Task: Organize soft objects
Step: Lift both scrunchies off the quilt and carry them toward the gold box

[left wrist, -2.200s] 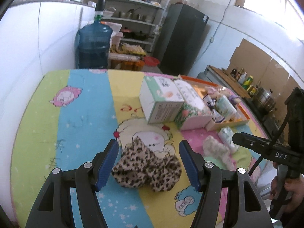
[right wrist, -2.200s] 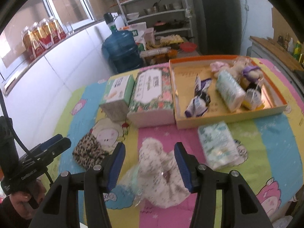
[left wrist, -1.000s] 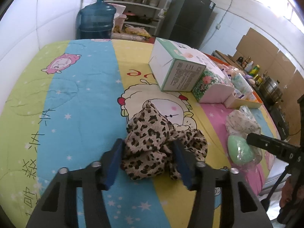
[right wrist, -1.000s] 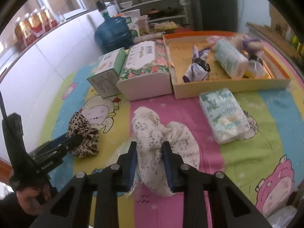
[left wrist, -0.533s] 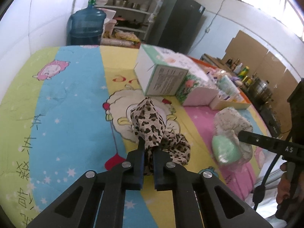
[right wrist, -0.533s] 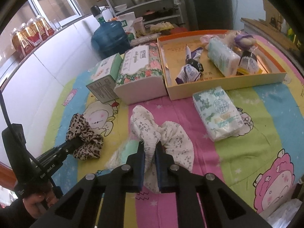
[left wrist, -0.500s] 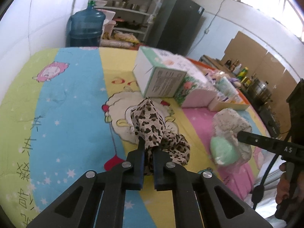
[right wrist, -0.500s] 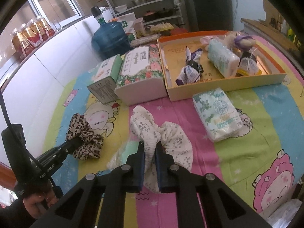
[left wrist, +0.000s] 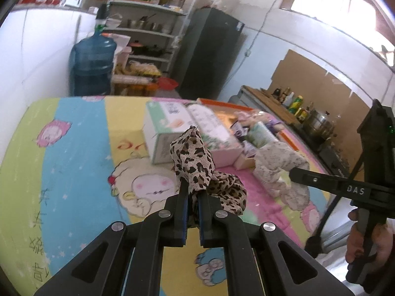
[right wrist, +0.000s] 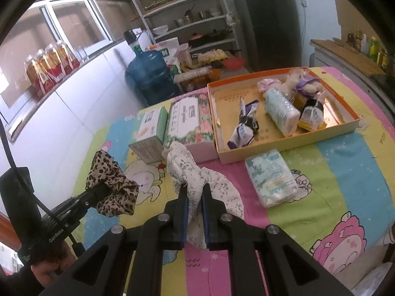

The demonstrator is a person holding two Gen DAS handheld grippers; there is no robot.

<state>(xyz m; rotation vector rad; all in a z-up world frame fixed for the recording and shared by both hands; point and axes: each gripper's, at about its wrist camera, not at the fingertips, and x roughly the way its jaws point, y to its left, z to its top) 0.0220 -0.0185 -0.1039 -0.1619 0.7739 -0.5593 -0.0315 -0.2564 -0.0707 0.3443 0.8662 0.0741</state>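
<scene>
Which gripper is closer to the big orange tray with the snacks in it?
Right. The right gripper, shut on the white floral cloth, sits just below the orange tray. The left gripper, shut on the leopard cloth, is farther off to the left.

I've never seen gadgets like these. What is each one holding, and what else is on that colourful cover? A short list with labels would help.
left gripper: shut on the leopard-print cloth
right gripper: shut on the white flowered cloth
surface: cartoon-print cover
tray: orange-rimmed box holding small packets and soft toys
beside the tray: flowered tissue box, then a green-and-white box
in front of the tray: tissue pack lying flat
</scene>
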